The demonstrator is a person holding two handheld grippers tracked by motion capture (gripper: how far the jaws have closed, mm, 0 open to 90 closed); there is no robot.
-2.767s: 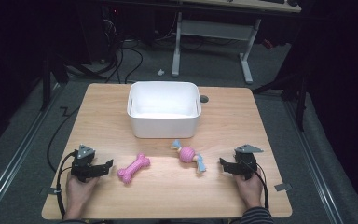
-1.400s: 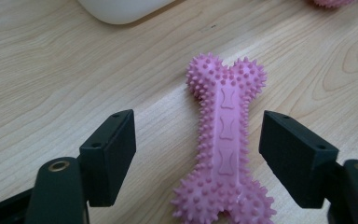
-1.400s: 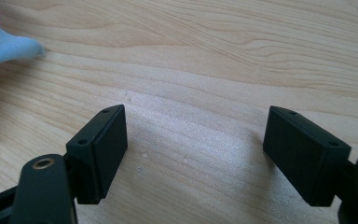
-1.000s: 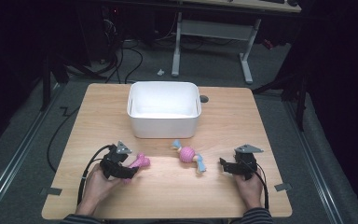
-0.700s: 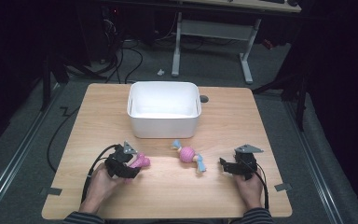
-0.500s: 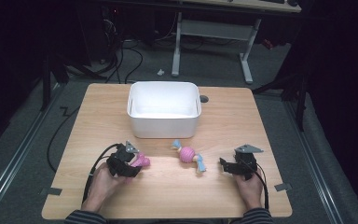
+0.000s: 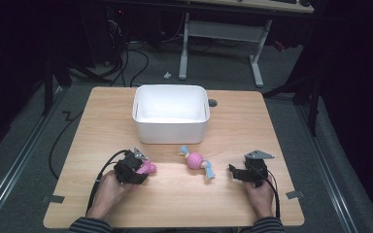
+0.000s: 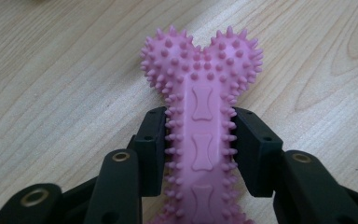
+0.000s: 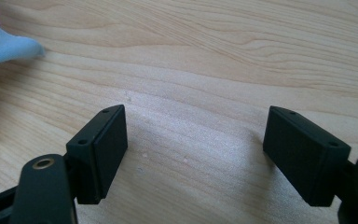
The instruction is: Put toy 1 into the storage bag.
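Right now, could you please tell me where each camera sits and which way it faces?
High view: above the person's side, looking forward and down on the table, white bin, both forearms and grippers.
Left gripper view: on the left gripper, looking along its jaws, shut on the pink bone toy.
Right gripper view: on the right gripper, jaws open over bare wood.
Shared: the bone also shows in the high view.
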